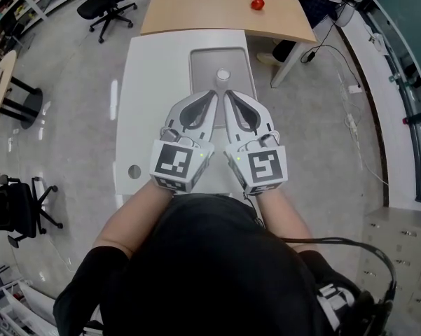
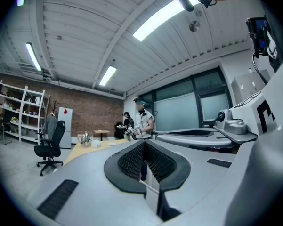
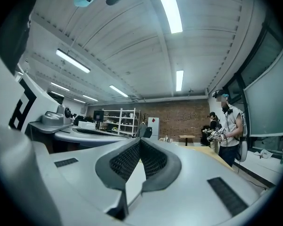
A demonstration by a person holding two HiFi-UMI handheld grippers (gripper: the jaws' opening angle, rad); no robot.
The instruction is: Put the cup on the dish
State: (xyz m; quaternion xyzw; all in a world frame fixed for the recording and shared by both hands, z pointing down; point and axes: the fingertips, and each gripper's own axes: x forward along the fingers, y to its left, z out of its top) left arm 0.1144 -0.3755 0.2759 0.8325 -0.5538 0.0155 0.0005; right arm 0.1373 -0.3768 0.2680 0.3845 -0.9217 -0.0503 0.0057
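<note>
A small white cup (image 1: 223, 75) stands upright on a grey rectangular tray (image 1: 204, 65) at the far end of the white table (image 1: 146, 82). My left gripper (image 1: 211, 96) and right gripper (image 1: 228, 96) are held side by side just short of the cup, tips pointing at it, not touching it. Both are shut with nothing between the pads. In the left gripper view the left gripper (image 2: 144, 144) has its jaws meeting and looks out level across the room. The right gripper (image 3: 140, 142) shows the same in its own view. Neither gripper view shows the cup or the tray.
A wooden table (image 1: 217, 9) with a red object (image 1: 257, 3) stands beyond the white one. Office chairs (image 1: 111, 5) are at the far left. A round hole (image 1: 134, 171) sits near the white table's left edge. People (image 3: 228, 126) stand far off by a wooden table with a teapot (image 2: 86, 138).
</note>
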